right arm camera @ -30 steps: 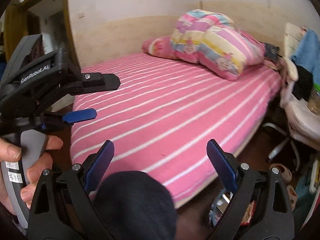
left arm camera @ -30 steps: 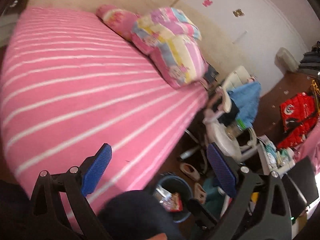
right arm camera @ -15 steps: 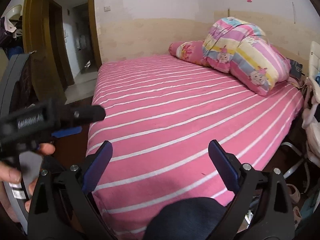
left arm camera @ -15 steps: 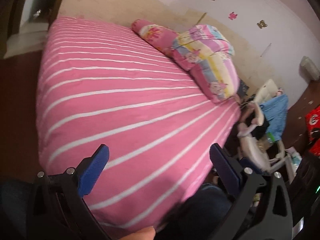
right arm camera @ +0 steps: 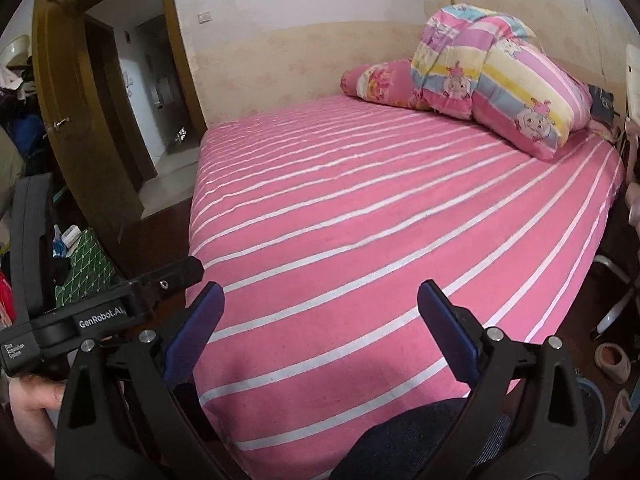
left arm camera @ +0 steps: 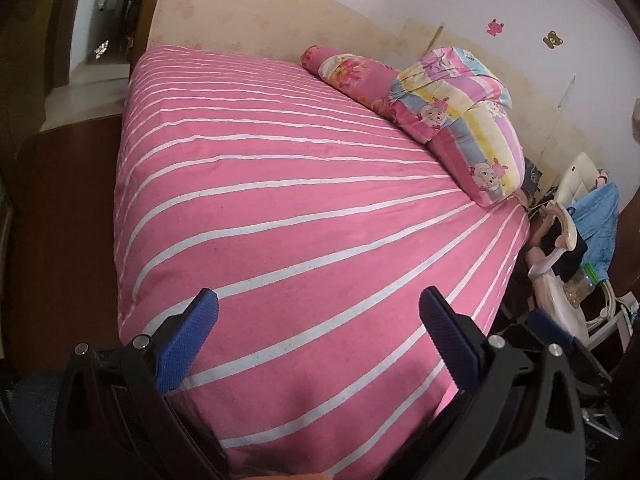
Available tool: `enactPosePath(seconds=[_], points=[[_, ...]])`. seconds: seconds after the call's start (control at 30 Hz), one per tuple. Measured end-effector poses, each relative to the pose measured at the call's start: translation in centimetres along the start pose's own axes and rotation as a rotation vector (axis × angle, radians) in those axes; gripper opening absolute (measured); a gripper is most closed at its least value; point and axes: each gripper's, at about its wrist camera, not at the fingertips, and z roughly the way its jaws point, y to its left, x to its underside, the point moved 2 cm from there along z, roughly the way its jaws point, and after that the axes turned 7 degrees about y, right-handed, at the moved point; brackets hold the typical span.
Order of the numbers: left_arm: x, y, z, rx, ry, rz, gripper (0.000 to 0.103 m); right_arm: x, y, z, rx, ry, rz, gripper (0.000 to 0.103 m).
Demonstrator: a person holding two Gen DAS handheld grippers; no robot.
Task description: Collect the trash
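No piece of trash shows on the pink striped bed (left arm camera: 280,200) (right arm camera: 380,208) in either view. My left gripper (left arm camera: 318,312) hangs open over the bed's near corner, nothing between its blue pads. My right gripper (right arm camera: 320,304) is open too, above the bed's near edge, with nothing in it. In the right wrist view the left gripper's black body (right arm camera: 112,308) sits at lower left, held by a hand (right arm camera: 28,408). The bin seen earlier is out of view.
Folded quilt (left arm camera: 472,128) (right arm camera: 504,76) and a pink pillow (left arm camera: 348,72) lie at the bed's far end. A cluttered white chair (left arm camera: 568,232) stands right of the bed. Slippers (right arm camera: 612,360) lie on the dark floor. An open door (right arm camera: 80,120) is at left. A knee (right arm camera: 420,440) fills the bottom.
Both views have swung left and up from the floor beside the bed to the bed itself. The blue bin has dropped out of view. Both grippers stay open.
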Motion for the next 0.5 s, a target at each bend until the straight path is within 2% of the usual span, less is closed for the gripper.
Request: enactPosePath(seconds=[0.17, 0.5], points=[[0.16, -0.35, -0.14, 0.005, -0.024, 0.007, 0.098, 0.44, 0.42, 0.27, 0.019, 0.012, -0.024, 0.096], [0.43, -0.69, 0.46, -0.006, -0.001, 0.013, 0.098, 0.37, -0.43, 0.41, 0.007, 0.013, -0.002, 0.096]])
